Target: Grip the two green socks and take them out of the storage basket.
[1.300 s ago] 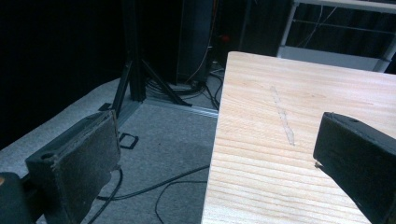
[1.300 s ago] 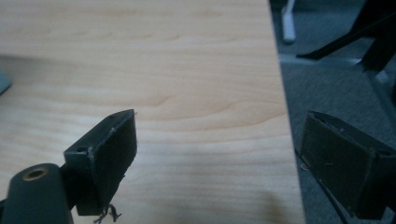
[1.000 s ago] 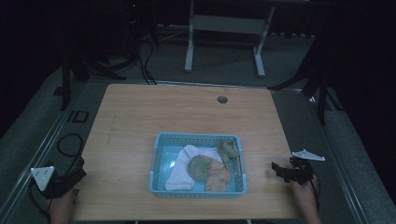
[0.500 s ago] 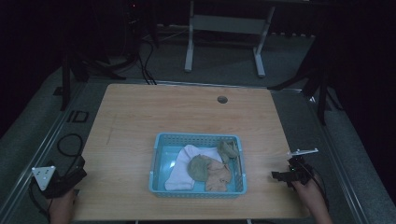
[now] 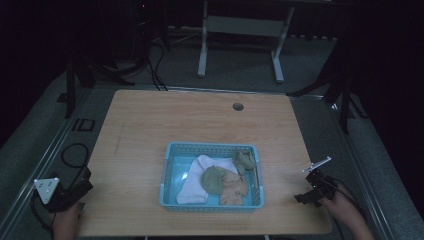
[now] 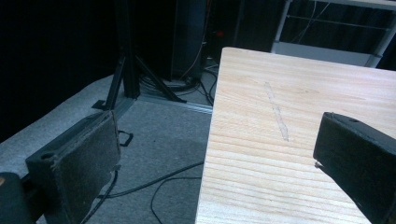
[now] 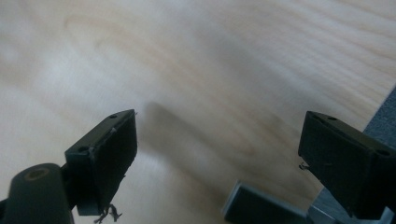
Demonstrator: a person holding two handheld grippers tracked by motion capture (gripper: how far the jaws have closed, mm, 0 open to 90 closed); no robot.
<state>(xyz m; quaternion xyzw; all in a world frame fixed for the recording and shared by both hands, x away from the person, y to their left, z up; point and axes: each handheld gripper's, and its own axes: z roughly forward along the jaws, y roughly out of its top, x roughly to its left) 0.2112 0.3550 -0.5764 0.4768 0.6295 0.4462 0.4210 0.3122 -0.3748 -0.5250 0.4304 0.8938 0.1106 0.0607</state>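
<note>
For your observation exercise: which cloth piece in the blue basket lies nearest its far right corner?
The small grey-green piece, apart from the white, round green and tan ones.

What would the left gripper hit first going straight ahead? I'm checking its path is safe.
Probably nothing soon: the left gripper points along the table edge, jaws open astride it, toward a dark stand far off.

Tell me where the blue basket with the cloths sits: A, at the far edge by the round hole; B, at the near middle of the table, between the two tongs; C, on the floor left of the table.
B: the high view shows the basket on the table near the front edge, with the left tongs and right tongs on either side.
</note>
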